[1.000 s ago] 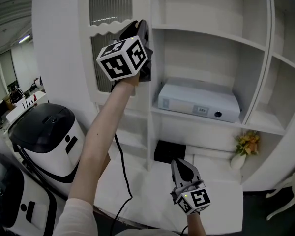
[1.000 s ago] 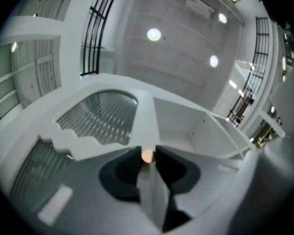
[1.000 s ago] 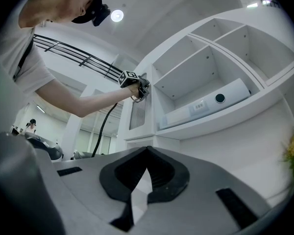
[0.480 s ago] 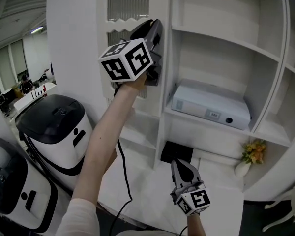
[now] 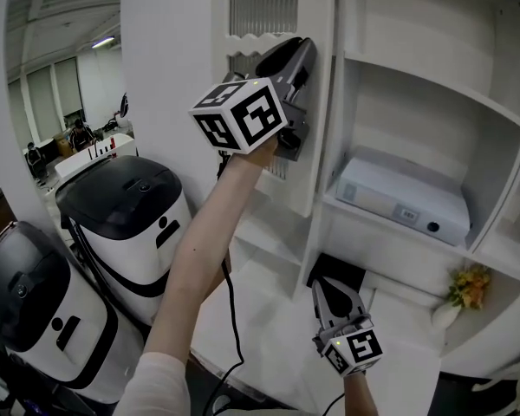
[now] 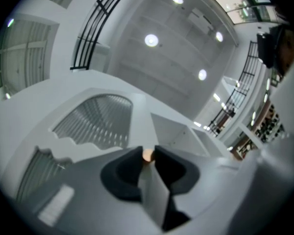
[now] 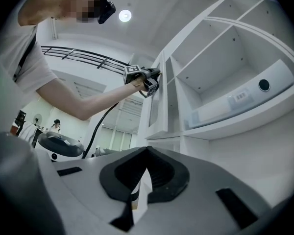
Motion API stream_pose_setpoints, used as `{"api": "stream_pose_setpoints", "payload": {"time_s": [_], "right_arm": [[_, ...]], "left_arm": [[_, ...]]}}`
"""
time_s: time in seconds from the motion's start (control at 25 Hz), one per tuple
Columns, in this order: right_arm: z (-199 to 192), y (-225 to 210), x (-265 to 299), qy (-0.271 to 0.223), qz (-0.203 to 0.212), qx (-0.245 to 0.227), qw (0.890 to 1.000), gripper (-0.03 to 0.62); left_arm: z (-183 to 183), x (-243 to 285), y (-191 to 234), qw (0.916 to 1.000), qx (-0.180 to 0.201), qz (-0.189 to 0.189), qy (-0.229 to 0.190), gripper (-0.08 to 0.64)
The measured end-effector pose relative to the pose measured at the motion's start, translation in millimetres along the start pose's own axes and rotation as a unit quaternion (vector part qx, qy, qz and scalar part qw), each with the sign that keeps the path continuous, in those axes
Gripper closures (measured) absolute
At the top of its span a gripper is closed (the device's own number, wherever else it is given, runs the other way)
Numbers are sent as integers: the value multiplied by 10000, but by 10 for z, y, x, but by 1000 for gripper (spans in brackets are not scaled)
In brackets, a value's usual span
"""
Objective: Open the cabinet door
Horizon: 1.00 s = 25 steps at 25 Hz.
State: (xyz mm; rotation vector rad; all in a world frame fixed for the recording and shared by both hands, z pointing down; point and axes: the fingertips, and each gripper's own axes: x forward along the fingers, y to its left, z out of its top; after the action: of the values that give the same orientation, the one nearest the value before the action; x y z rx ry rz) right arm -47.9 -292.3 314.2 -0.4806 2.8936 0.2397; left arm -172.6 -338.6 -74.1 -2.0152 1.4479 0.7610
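Left gripper (image 5: 296,59): jaws closing, knob (image 6: 147,154) pinched between the tips.
Door (image 5: 319,185): hangs from that knob and has swung further off the cabinet (image 5: 433,102) than a second ago. Judged roughly half open.
Right gripper (image 5: 328,289): well below, jaws together, holding nothing.

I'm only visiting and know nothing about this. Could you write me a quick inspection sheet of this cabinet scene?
Surface: white ledge below the shelves.
Job's things: cabinet door standing open from the shelves; small knob at its edge.
Clutter: pale box on a shelf; flat black item; flower vase.
Grippers: left gripper closing on the knob; right gripper shut, empty, held low.
Cables: black cable hanging beside the left arm.
Surroundings: black-and-white machines; office beyond.
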Motion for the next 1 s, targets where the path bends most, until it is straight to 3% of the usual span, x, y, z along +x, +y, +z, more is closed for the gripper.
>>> {"api": "stream_pose_setpoints", "payload": {"time_s": [0.28,0.48,0.64,0.76,1.0], "right_arm": [[24,250,247,-57,-71,-57,9999,592],[45,418,467,-122,-221,-252,9994,592],[87,502,543,-226,-269,-104,9993,592],[54,600,608,-269,-204,40,9994,592],[-12,827,713,-245,80,66,9996,592]], "left_arm": [[252,-222,-18,9984,-269,-461,-164,482],[378,-360,-40,9967,-257,-753,-133,483],[505,-489,-41,9950,-275,-930,-219,483],[585,-574,-36,9942,-161,-1035,-244,483],[781,-755,36,9917,-354,-1143,-460,483]]}}
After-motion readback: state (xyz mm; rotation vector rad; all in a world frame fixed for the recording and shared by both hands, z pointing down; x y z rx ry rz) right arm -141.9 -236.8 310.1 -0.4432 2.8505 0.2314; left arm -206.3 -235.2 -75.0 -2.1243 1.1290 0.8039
